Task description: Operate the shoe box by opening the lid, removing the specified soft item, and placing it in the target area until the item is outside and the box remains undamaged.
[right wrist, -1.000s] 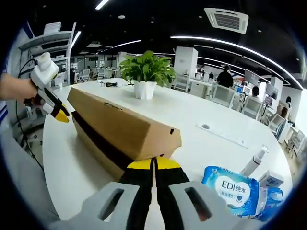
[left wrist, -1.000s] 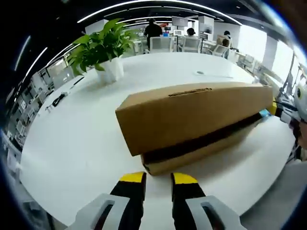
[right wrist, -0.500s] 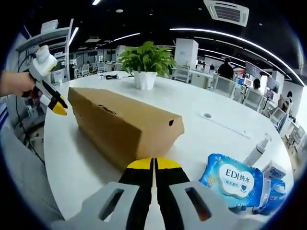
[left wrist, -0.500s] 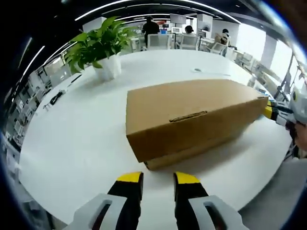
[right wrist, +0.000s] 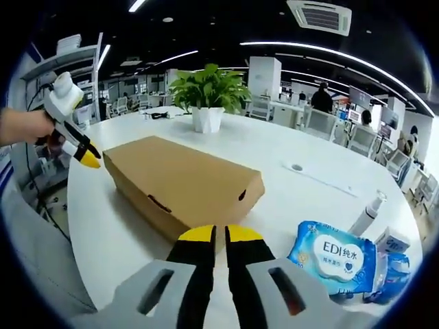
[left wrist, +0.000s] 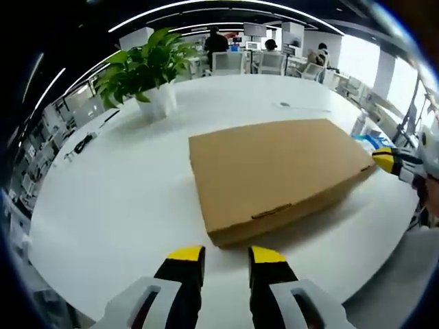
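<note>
Shoe box (left wrist: 278, 175) lying flat and closed on the white counter (left wrist: 116, 205), seen from both ends. In the left gripper view the left gripper (left wrist: 225, 255) sits low in the frame, its yellow-tipped jaws a narrow gap apart and holding nothing; the box lies just ahead of it, short end toward the jaws, the long axis running away and to the right — a small slot in the near edge faces the gripper. At the box's far right corner the right gripper (left wrist: 384, 160) comes in, just beside the cardboard. In the right gripper view the left gripper (right wrist: 88, 159) points at the far left corner of the box (right wrist: 185, 181), while the right gripper (right wrist: 219, 234), jaws nearly together and empty, stands just short of the near end; each gripper is thus about equally near its own end, so lifting the lid probably falls to both. No writing is legible on the box. Right of it lies a blue wipes packet (right wrist: 334, 260) marked "EDI" with Chinese characters. A potted plant (right wrist: 209, 96) stands beyond.
</note>
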The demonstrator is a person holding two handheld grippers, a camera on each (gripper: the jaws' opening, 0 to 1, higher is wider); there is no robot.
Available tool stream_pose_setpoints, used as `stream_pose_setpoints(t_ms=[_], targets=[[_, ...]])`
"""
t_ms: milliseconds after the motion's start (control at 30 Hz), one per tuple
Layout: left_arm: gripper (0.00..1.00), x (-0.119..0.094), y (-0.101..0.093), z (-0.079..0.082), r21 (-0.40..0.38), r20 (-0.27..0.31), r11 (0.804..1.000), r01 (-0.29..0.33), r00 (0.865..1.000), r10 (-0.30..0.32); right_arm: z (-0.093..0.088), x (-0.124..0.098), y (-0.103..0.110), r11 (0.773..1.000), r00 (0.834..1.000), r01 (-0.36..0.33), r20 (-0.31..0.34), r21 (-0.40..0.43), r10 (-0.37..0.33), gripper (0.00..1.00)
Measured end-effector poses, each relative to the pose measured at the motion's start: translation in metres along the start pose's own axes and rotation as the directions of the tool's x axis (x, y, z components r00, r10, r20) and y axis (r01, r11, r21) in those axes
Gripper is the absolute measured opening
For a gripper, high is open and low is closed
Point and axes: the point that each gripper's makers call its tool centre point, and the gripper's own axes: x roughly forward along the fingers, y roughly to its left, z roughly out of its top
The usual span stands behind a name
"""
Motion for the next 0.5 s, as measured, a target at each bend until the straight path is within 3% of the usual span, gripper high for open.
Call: stream_pose_setpoints(t_ms=[200, 500], targets=[[0.25, 0.005, 0.007, -0.001, 0.035, 0.006, 0.999, 0.019, 1.000, -0.020, -0.007, -0.008, -0.001, 1.000, 1.000, -0.009, -0.015, 0.022, 0.009, 0.12], [0.32, 0.009, 0.007, 0.008, 0.012, 0.040, 0.993, 0.117, 0.992, -0.117, -0.016, -0.010, 0.016, 0.996, 0.994, -0.087, -0.062, 0.037, 0.089, 0.30]])
